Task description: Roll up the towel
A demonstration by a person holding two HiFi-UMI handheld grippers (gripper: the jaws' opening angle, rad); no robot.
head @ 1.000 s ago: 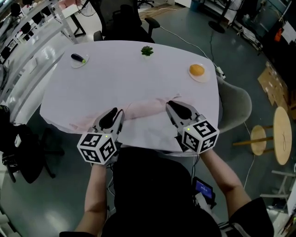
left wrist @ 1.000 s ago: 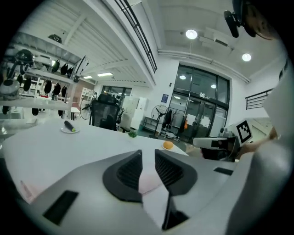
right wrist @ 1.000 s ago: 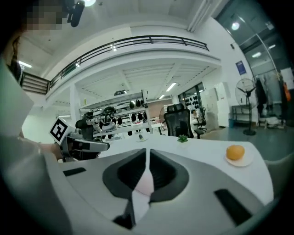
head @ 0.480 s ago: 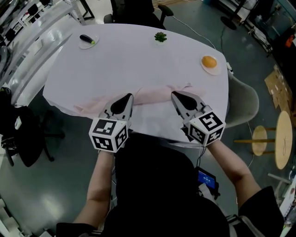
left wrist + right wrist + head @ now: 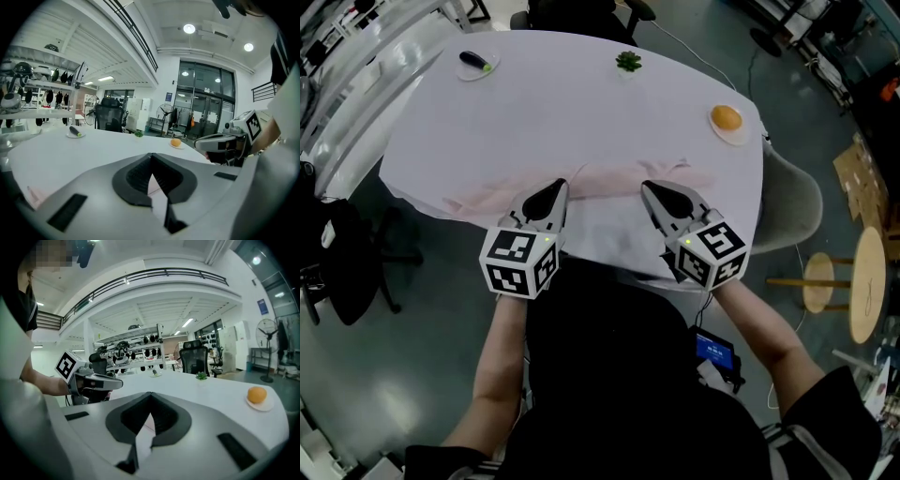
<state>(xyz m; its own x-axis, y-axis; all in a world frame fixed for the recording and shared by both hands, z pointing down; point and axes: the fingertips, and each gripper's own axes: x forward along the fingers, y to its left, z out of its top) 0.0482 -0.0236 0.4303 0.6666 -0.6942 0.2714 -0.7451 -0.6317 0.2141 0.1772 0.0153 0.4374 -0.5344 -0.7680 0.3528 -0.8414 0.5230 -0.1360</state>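
Pink towel [image 5: 605,180]: lies as a long, crumpled band across the white table [image 5: 572,112], close to its near edge and parallel to it, reaching from near the left edge almost to the right edge.
Left gripper [image 5: 557,185]: jaws closed on the towel's near side, left of the band's middle. In the left gripper view, pale pink cloth shows in the slit below the meeting tips.
Right gripper [image 5: 647,187]: jaws closed on the towel's near side, right of the middle. It points toward the far edge, as the other gripper does.
Orange [image 5: 726,117]: sits on a small plate [image 5: 735,138] by the table's right edge, apart from the towel.
Green sprig [image 5: 628,62]: at the middle of the far edge.
Dark vegetable [image 5: 473,60]: on a saucer at the far left edge.
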